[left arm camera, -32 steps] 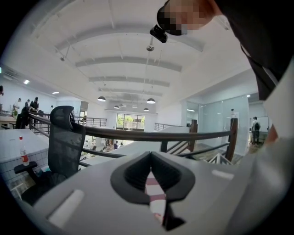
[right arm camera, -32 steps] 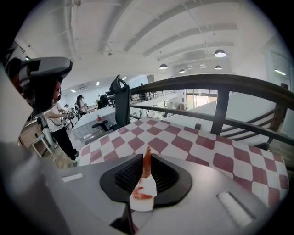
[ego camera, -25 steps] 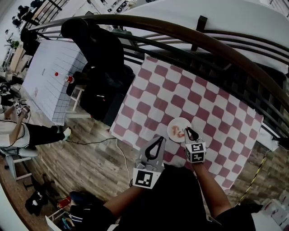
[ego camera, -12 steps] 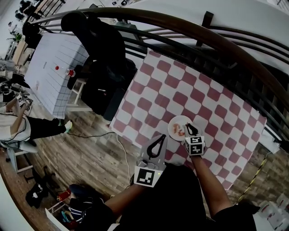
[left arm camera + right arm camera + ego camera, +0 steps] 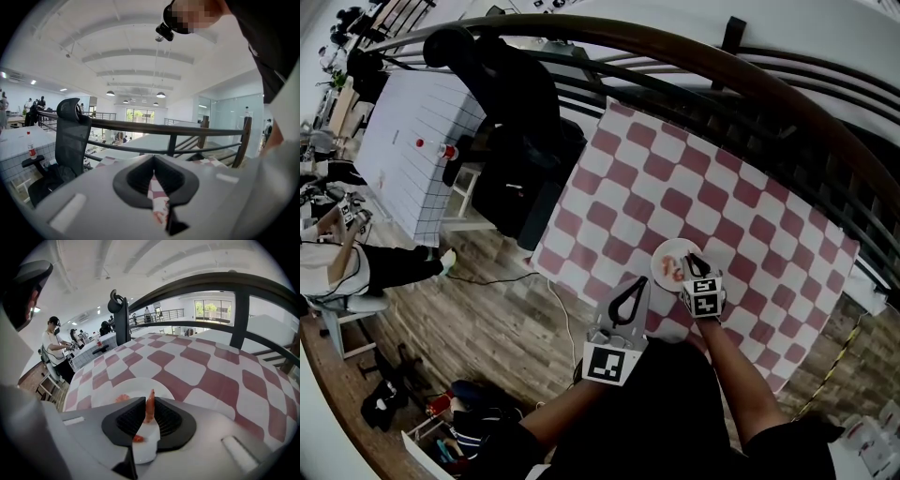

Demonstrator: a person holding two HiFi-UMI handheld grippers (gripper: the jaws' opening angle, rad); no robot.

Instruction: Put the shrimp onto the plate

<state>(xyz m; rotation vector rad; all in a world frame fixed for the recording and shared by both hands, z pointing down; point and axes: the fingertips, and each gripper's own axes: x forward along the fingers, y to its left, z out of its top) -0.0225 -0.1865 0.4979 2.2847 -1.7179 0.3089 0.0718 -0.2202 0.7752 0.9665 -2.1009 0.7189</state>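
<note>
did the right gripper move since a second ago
Yes, slightly: the right gripper edged forward toward the plate; its jaws are opening with a shrimp between them.

The person wears a black short-sleeved top (image 5: 666, 412). The left gripper (image 5: 630, 292) and right gripper (image 5: 692, 262) are pale grey shells with black ribbed pads (image 5: 130, 420) that taper to a point ahead of each marker cube (image 5: 611, 364), white with black squares. The right gripper's jaws are opening around a shrimp (image 5: 149, 406).
</note>
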